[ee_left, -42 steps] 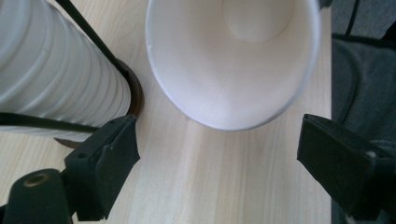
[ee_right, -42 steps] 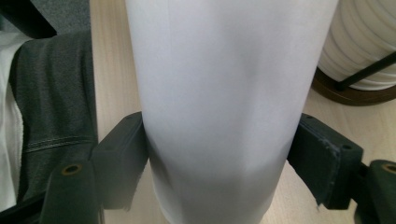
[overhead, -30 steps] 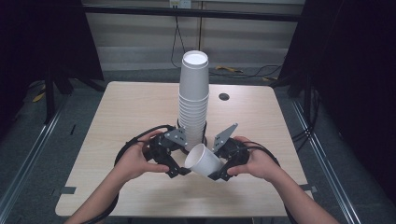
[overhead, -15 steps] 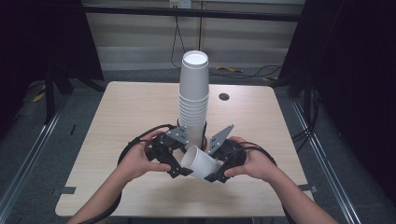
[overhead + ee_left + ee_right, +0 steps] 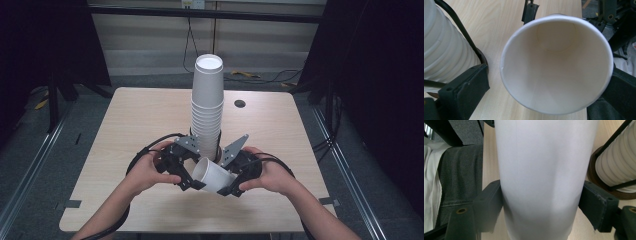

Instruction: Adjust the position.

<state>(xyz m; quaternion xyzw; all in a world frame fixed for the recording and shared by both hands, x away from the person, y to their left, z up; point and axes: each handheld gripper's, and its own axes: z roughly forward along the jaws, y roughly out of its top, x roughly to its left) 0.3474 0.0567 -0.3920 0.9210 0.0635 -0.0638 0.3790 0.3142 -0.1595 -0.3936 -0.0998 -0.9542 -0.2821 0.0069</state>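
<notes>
Nearest the person, a single white paper cup [image 5: 214, 174] lies on its side between the two grippers, just above the front part of the wooden table [image 5: 130, 125]. Its long axis runs roughly left to right — open mouth toward the left gripper [image 5: 186, 176], closed base toward the right gripper [image 5: 231, 181].

The right gripper's jaws press against the cup's wall on both sides, so it is clamped on the cup near the base end; in the right gripper view the cup [image 5: 541, 177] runs straight out between the two black jaws. The left gripper looks directly into the cup's mouth [image 5: 556, 62], with one jaw at the lower left clear of the rim and the other at the right edge partly hidden behind the cup — its jaws stand wide, and whether the right one touches the rim cannot be told.

So the relation that matters is the shared axis: the left gripper already sits at the rim end and would likely only need to close across the rim to take the cup.

Just beyond, a tall stack of cups [image 5: 207, 107] stands upright in a dark-based holder at mid-table, close behind both grippers. Farther back, a small dark round hole [image 5: 240, 103] marks the tabletop.
</notes>
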